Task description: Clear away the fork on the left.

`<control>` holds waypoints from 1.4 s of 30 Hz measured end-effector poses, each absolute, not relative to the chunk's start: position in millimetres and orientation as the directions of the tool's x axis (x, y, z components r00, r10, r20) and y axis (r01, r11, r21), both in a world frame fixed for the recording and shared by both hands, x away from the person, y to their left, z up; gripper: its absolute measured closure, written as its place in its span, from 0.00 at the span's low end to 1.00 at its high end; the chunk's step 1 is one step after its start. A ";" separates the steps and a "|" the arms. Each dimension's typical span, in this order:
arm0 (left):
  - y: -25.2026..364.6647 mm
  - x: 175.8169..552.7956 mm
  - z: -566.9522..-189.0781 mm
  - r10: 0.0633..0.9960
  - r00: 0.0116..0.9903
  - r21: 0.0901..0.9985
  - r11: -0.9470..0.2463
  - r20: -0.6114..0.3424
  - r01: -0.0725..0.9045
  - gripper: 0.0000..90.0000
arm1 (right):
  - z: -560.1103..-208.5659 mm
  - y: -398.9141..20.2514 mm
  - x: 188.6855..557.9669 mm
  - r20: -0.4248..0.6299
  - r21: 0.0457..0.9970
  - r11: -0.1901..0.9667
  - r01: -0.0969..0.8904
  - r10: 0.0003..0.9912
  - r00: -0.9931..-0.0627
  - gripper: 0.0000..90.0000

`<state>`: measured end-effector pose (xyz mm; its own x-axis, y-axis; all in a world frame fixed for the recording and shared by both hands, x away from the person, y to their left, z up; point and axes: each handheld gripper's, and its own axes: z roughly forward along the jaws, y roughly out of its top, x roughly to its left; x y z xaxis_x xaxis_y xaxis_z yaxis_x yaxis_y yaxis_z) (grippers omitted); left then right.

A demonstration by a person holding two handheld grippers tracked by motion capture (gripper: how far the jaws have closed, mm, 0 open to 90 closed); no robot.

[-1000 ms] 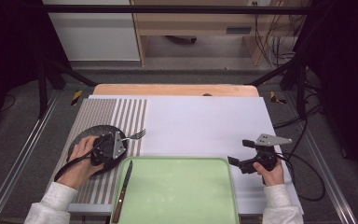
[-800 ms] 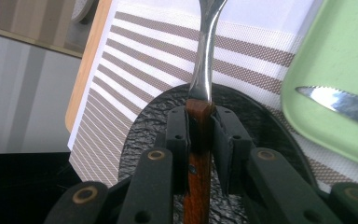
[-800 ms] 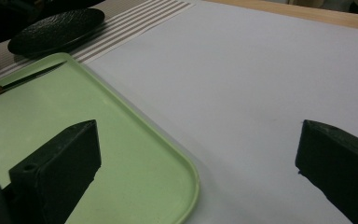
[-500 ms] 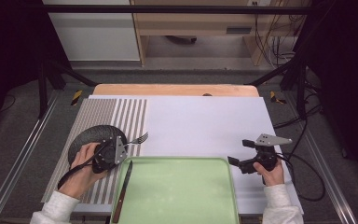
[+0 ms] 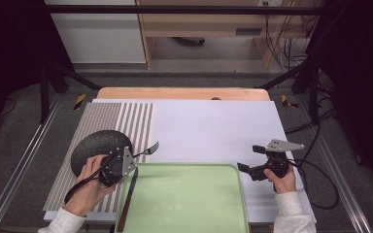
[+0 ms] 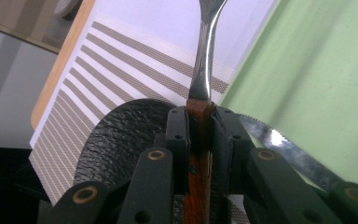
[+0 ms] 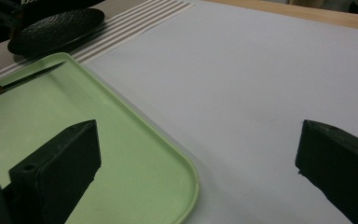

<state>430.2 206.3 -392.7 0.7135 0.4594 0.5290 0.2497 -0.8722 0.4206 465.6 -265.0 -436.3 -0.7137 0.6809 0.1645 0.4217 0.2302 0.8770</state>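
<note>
Left gripper (image 5: 132, 156) at the near left of the table, jaws narrowed and clamped on the wooden handle of a fork (image 5: 148, 150); seen along the jaws in the left gripper view, brown handle (image 6: 198, 154) pinched upright between the two black pads, steel neck rising past them; tines in the high view pointing right and slightly far, over the boundary between the striped placemat (image 5: 107, 124) and the white table cover (image 5: 213, 126), just off the far left corner of the green tray (image 5: 184, 199); fork lifted rather than lying flat, though how high above the mat cannot be told; black round plate (image 5: 94, 144) on the striped placemat just left of and beneath the gripper body, its pebbled surface visible behind the jaws (image 6: 121, 135); knife (image 5: 127, 196) lying along the left edge of the tray, serrated blade (image 6: 279, 144) showing to the right of the jaws; right gripper (image 5: 247, 158) at the near right, held level above the white cover just right of the tray, jaws standing wide with nothing between them; tray's rounded corner (image 7: 186, 177) just inside its left jaw in the right gripper view.
</note>
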 end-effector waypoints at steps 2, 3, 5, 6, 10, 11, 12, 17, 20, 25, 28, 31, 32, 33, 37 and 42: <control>205.3 429.1 -393.3 0.463 0.717 0.420 -0.870 0.521 0.256 0.86 | -436.3 -265.1 465.6 0.165 0.877 0.230 0.422 0.681 -0.713 0.01; 204.8 428.4 -393.4 0.468 0.718 0.421 -0.868 0.515 0.264 0.86 | -436.3 -265.0 465.7 0.165 0.877 0.229 0.422 0.681 -0.713 0.01; 204.0 427.0 -393.2 0.476 0.722 0.424 -0.863 0.502 0.274 0.86 | -436.3 -265.1 465.7 0.164 0.877 0.229 0.421 0.682 -0.713 0.01; 203.5 426.1 -393.0 0.476 0.725 0.424 -0.863 0.497 0.276 0.86 | -436.3 -265.2 465.7 0.164 0.878 0.229 0.421 0.681 -0.713 0.01; 200.4 423.0 -393.3 0.481 0.732 0.425 -0.859 0.482 0.285 0.86 | -436.5 -264.9 465.8 0.164 0.877 0.231 0.422 0.682 -0.713 0.01; 199.3 422.1 -393.4 0.485 0.734 0.427 -0.857 0.476 0.289 0.86 | -436.5 -264.9 465.8 0.164 0.877 0.231 0.422 0.681 -0.714 0.01; 198.4 421.2 -393.2 0.489 0.734 0.427 -0.854 0.471 0.296 0.86 | -436.4 -264.9 465.7 0.164 0.877 0.231 0.422 0.682 -0.713 0.01; 194.3 415.2 -392.6 0.506 0.743 0.430 -0.844 0.439 0.321 0.86 | -436.5 -264.9 465.7 0.164 0.877 0.231 0.422 0.682 -0.713 0.01; 191.7 412.0 -392.4 0.509 0.743 0.429 -0.842 0.434 0.327 0.86 | -436.5 -264.9 465.7 0.164 0.877 0.231 0.421 0.681 -0.714 0.01; 187.4 406.2 -392.0 0.516 0.748 0.428 -0.838 0.417 0.339 0.86 | -436.0 -265.5 465.5 0.164 0.879 0.227 0.420 0.682 -0.712 0.01; 183.0 401.9 -392.5 0.511 0.756 0.430 -0.839 0.408 0.335 0.86 | -436.1 -265.5 465.6 0.163 0.878 0.229 0.421 0.683 -0.712 0.01; 179.9 399.2 -392.9 0.510 0.764 0.433 -0.837 0.395 0.335 0.86 | -436.0 -265.5 465.4 0.162 0.879 0.229 0.419 0.682 -0.713 0.01; 178.7 398.1 -393.2 0.508 0.764 0.429 -0.839 0.396 0.336 0.86 | -435.9 -265.5 465.3 0.164 0.879 0.227 0.420 0.682 -0.713 0.01; 178.1 397.6 -393.5 0.511 0.764 0.429 -0.837 0.394 0.338 0.86 | -435.8 -265.7 465.3 0.165 0.879 0.227 0.420 0.682 -0.713 0.01; 176.2 394.7 -392.5 0.517 0.765 0.443 -0.830 0.385 0.338 0.86 | -435.8 -265.7 465.3 0.164 0.879 0.227 0.419 0.681 -0.713 0.01; 171.0 389.1 -389.9 0.514 0.774 0.449 -0.828 0.369 0.335 0.86 | -435.8 -265.6 465.3 0.164 0.879 0.226 0.419 0.682 -0.713 0.01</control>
<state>389.1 171.0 -389.9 0.7745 0.5135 0.3694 0.3348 -0.8282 0.4494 465.3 -265.6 -435.8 -0.7127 0.6819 0.1644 0.4194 0.2265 0.8791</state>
